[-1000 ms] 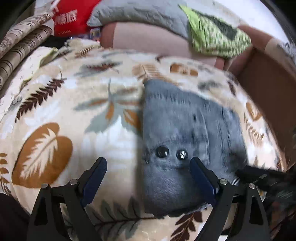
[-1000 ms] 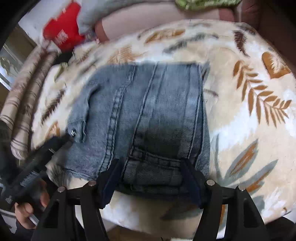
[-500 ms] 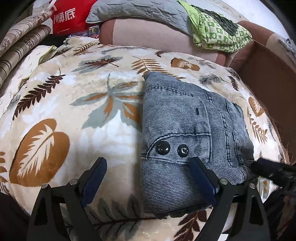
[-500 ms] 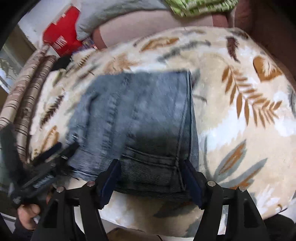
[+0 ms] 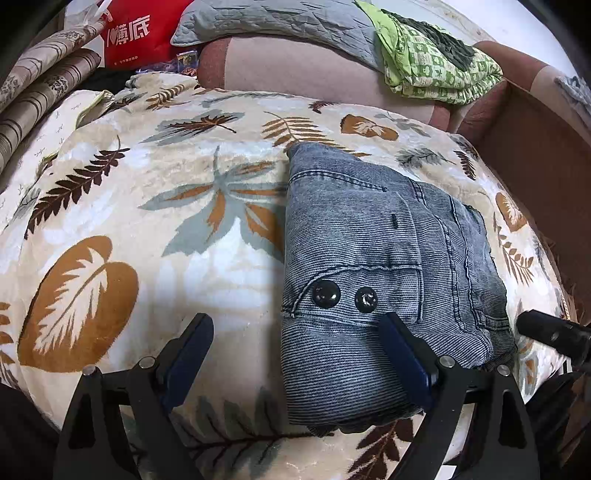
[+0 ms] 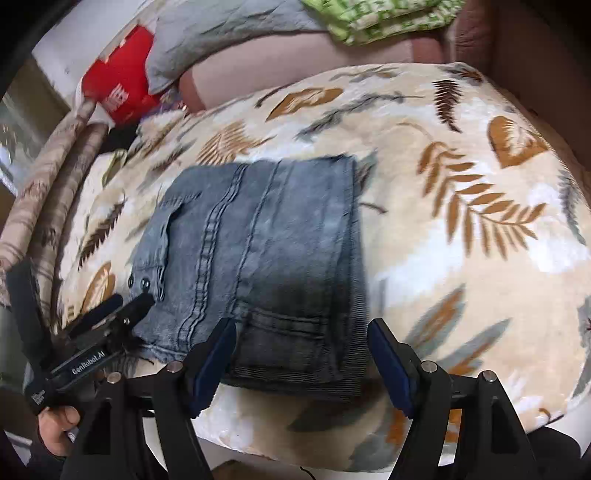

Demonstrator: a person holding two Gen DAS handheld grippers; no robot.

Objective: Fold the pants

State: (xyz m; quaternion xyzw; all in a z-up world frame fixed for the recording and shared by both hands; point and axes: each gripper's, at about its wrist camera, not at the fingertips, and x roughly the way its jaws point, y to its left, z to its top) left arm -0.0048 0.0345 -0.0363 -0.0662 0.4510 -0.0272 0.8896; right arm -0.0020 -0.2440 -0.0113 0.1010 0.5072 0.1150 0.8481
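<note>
The grey-blue denim pants (image 5: 384, 258) lie folded into a compact stack on the leaf-print blanket (image 5: 147, 221), two dark snap buttons facing up. They also show in the right wrist view (image 6: 266, 258). My left gripper (image 5: 295, 354) is open and empty, hovering at the stack's near left edge, its right finger over the denim. My right gripper (image 6: 301, 354) is open and empty, straddling the near edge of the stack. The left gripper also shows in the right wrist view (image 6: 114, 310), at the button corner.
A red bag (image 5: 129, 33), a grey quilted cushion (image 5: 277, 22) and a green patterned cloth (image 5: 436, 62) lie on the sofa behind. Striped rolled fabric (image 5: 33, 96) sits at far left. A brown panel (image 5: 535, 155) borders the right side.
Both grippers have drawn back slightly from the folded pants, so the stack sits a little farther off in both views. The pants have stayed put.
</note>
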